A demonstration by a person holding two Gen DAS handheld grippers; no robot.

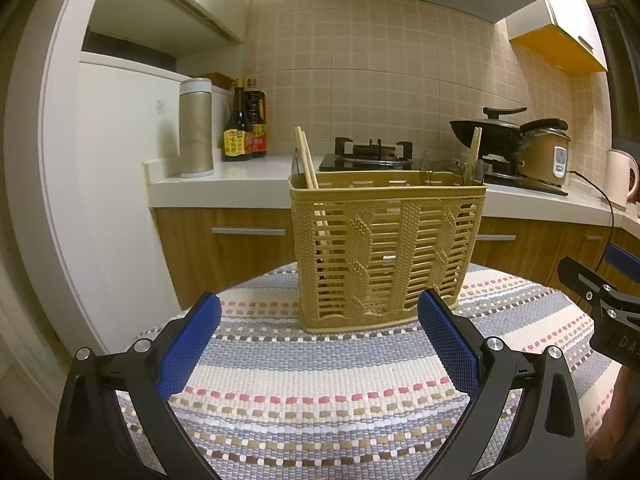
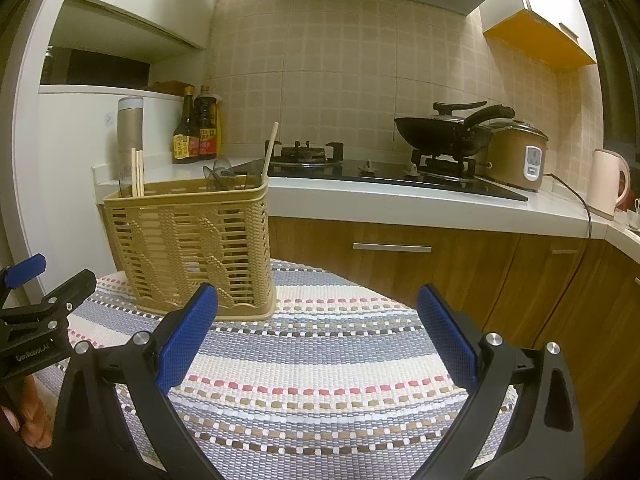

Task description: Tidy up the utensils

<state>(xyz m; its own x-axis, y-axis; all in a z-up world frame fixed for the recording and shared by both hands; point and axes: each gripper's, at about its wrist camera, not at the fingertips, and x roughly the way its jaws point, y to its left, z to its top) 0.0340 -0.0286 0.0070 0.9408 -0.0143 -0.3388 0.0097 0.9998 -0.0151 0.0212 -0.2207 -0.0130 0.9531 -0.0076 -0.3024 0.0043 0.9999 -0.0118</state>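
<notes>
1. While both claws hover low over the striped cloth point(image 1: 320, 380) that covers the desk, the left claw point(image 1: 320, 344) is spread wide with nothing between its blue pads.
2. The right claw point(image 2: 318, 338) is likewise spread wide and holds nothing.
3. The tan basket point(image 1: 384, 248) stands upright near the far edge of the desk, just beyond the left claw.
4. In the right wrist view the basket sits toward the far left corner of the desk, ahead and left of the right claw.
5. A pair of chopsticks point(image 1: 306, 160) leans out of the basket's left end.
6. A single chopstick point(image 1: 475, 148) and some clear spoons point(image 1: 444, 172) rise from its right end.
7. Behind the desk stands a kitchen counter with a stove point(image 2: 384, 172), a black pan point(image 2: 444, 132) and sauce bottles point(image 2: 196, 128).
</notes>
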